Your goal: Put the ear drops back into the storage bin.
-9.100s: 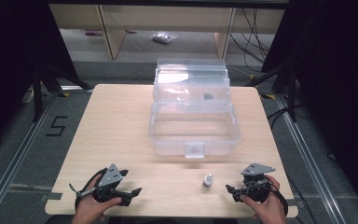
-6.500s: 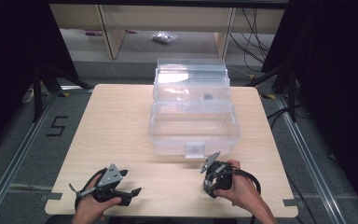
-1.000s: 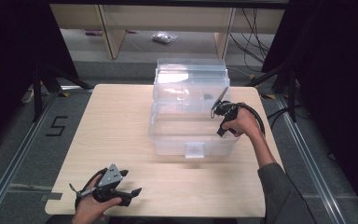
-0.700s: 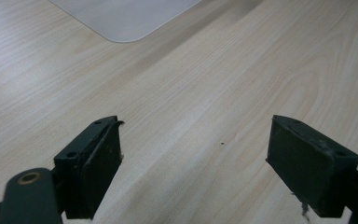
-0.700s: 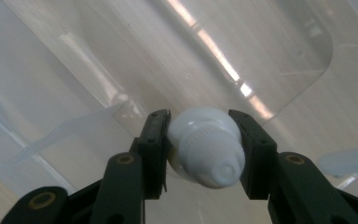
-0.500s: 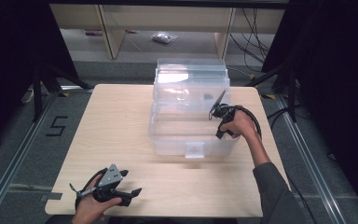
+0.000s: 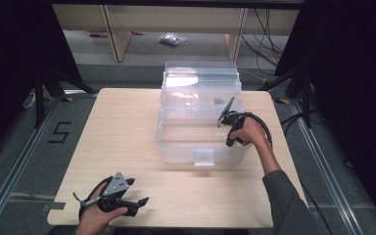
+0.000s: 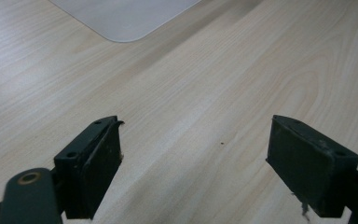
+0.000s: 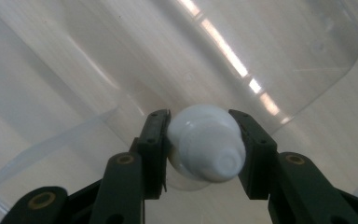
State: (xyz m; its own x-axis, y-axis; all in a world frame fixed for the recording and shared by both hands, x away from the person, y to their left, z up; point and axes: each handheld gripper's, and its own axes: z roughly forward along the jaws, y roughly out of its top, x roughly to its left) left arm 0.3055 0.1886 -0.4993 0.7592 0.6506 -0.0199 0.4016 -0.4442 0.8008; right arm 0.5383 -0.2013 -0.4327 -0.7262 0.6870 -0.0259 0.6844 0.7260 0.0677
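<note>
Nearest the table's front edge, at its left corner, the left gripper point(image 7: 139, 201) rested in the person's hand on the pale wooden table point(image 7: 127, 127), its jaws standing wide apart with nothing between them. Through the left gripper view, bare wood lay between its pads point(image 8: 95, 163), and the rounded corner of the clear plastic box point(image 8: 121, 16) showed farther off. Beyond that, at the middle of the table, stood the clear plastic box point(image 7: 176, 142) with its lid raised at the back. Over the box's right side the right gripper point(image 7: 223, 115) was held by the person's right hand point(image 7: 247, 132). Its jaws were clamped on a small white bulb-shaped object point(image 9: 207, 142), pressed between the two pads point(image 9: 154, 140), and the box's transparent walls point(image 9: 261, 56) lay just behind it.
</note>
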